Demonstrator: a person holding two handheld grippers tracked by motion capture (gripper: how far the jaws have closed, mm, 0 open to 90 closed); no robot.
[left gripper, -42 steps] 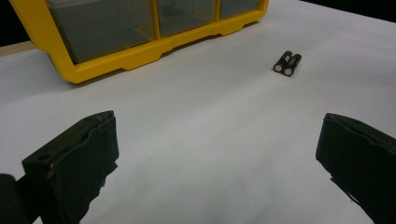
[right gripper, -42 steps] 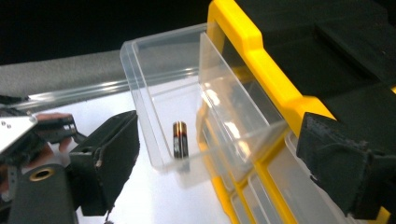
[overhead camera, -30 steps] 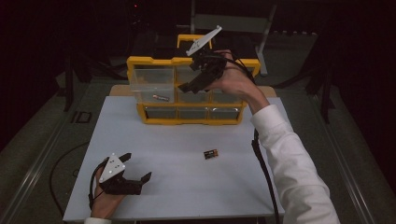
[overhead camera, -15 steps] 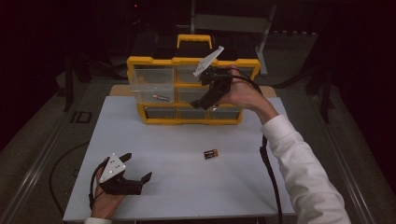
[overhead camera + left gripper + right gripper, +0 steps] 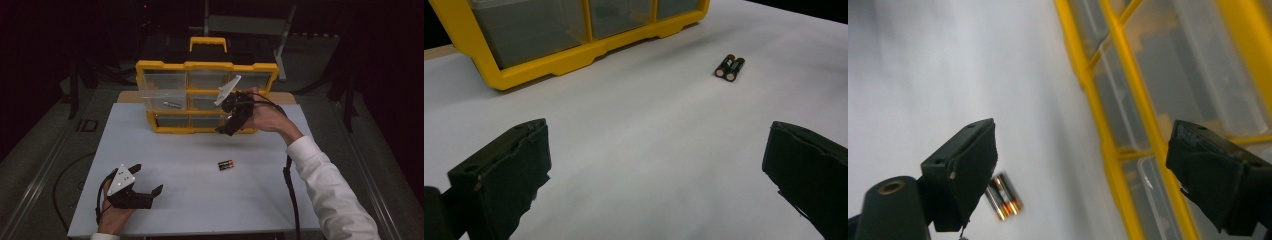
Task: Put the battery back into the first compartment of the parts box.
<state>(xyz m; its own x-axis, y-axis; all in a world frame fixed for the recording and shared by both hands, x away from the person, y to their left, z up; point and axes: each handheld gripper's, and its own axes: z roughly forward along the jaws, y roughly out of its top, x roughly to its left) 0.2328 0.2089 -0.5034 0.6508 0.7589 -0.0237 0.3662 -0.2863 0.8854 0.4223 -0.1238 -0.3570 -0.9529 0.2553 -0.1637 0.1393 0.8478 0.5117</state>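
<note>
We see a pair of small black batteries with copper-coloured ends (image 5: 225,164) lying side by side on the white tabletop (image 5: 190,200), clear of everything, near the front of the yellow plastic organiser with clear drawers (image 5: 165,123). Our right gripper (image 5: 226,125) hangs above the table just before that organiser, jaws wide, empty. Left gripper (image 5: 146,181) sits at the near-left table corner, jaws wide, empty.
</note>
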